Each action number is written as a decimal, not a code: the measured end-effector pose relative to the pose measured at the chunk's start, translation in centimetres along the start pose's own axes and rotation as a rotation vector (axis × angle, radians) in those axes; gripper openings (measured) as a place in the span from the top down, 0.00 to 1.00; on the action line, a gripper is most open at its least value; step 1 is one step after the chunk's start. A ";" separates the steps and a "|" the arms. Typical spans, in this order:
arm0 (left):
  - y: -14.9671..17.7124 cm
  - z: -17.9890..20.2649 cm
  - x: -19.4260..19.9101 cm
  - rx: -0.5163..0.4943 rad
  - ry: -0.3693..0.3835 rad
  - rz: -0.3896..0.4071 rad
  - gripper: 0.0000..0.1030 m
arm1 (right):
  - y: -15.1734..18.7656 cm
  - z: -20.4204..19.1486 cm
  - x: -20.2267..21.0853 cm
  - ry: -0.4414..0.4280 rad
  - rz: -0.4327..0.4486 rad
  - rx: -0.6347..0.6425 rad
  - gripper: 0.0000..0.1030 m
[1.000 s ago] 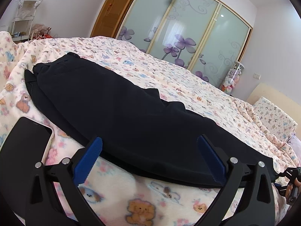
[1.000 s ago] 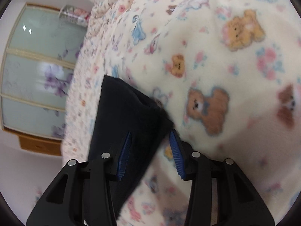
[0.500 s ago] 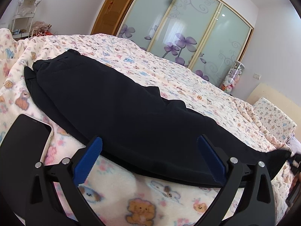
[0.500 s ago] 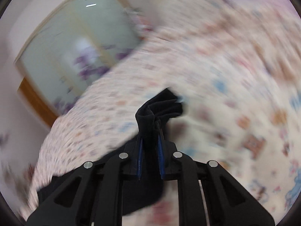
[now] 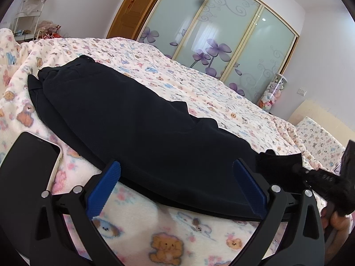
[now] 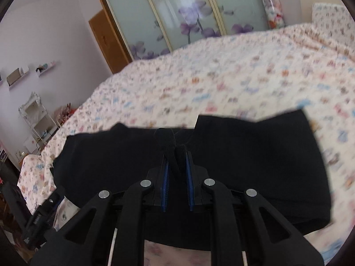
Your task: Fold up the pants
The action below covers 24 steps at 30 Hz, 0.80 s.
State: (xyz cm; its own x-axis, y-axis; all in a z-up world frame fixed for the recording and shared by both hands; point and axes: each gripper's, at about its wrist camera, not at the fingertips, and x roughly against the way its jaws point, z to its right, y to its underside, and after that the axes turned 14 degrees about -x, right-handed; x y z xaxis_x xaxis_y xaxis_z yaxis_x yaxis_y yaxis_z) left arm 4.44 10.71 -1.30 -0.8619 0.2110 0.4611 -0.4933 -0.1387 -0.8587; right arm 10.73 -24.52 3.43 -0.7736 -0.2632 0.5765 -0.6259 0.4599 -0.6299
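Bedspread (image 5: 199, 93) under long black pants (image 5: 133, 119)

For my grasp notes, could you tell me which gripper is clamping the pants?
The right gripper: its blue pads pinch black pants fabric; the left gripper stands open.

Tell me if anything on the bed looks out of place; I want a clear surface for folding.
One thing: a phone lies face up on the teddy-bear blanket, close beside the near edge of the black pants and apart from them. It has no part in folding and could get in the way.
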 end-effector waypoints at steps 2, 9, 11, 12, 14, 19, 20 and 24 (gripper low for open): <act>-0.1 0.0 0.0 0.003 0.003 -0.002 0.02 | -0.6 -1.0 0.4 -0.013 0.043 -0.007 0.86; -0.1 0.4 0.0 -0.002 0.003 -0.005 0.02 | 1.1 -6.9 0.1 -0.125 0.079 0.161 0.86; -0.2 0.3 0.0 0.002 0.005 -0.006 0.02 | 2.9 -7.5 -2.7 -0.069 -0.059 0.233 0.86; -0.2 0.3 0.0 0.004 0.006 -0.007 0.02 | 4.0 -7.5 -4.0 -0.038 -0.119 0.260 0.86; -0.2 0.2 0.0 0.007 0.010 -0.008 0.02 | 6.1 -7.1 -5.8 0.011 -0.207 0.325 0.86; -0.2 -0.1 -0.1 0.016 0.020 -0.018 0.02 | 6.4 -6.6 -5.8 0.013 -0.306 0.320 0.76; -0.2 -0.2 -0.2 0.022 0.022 -0.022 0.02 | 6.3 -6.8 -5.4 0.004 -0.302 0.325 0.76; -0.2 -0.4 -0.4 0.031 0.023 -0.034 0.02 | 5.8 -6.7 -4.5 -0.078 -0.252 0.273 0.39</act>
State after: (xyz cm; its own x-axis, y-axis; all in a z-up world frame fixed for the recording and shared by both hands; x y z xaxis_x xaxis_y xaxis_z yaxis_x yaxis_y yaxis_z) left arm 4.91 11.02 -1.39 -0.8416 0.2382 0.4847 -0.5264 -0.1612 -0.8348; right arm 11.21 -14.98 0.69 -0.5909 -0.4077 0.6962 -0.7927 0.1329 -0.5950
